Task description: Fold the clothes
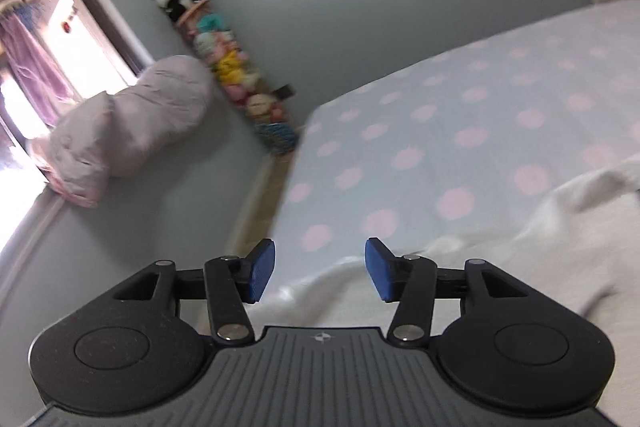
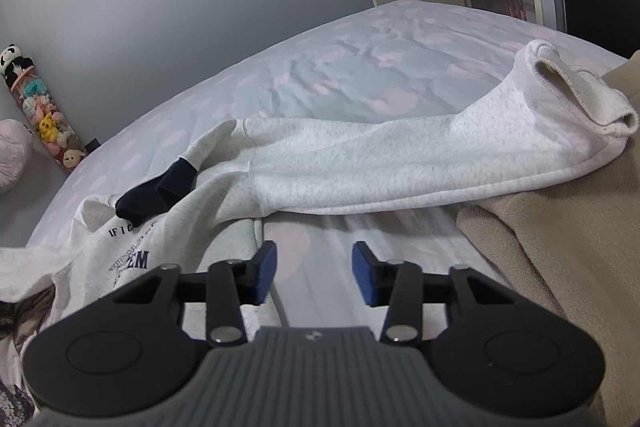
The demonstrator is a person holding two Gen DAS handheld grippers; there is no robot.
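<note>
A white sweatshirt (image 2: 360,163) lies spread across the bed. One sleeve stretches to the right, and its ribbed opening (image 2: 576,87) rests on a beige blanket. Its dark cuff (image 2: 160,195) lies on the printed chest (image 2: 132,259) at the left. My right gripper (image 2: 314,273) hovers open just in front of the sleeve, with only bed sheet between its blue pads. In the left wrist view, the white fabric (image 1: 520,247) bunches under and to the right of my left gripper (image 1: 320,269). This gripper is open with nothing between its pads, near the bed's left edge.
The bed sheet (image 1: 460,107) is pale blue with pink dots. A beige blanket (image 2: 560,247) lies at the right. Off the bed's left side are a tube of plush toys (image 1: 224,63), a pink bundle (image 1: 132,123) and a bright window (image 1: 40,27).
</note>
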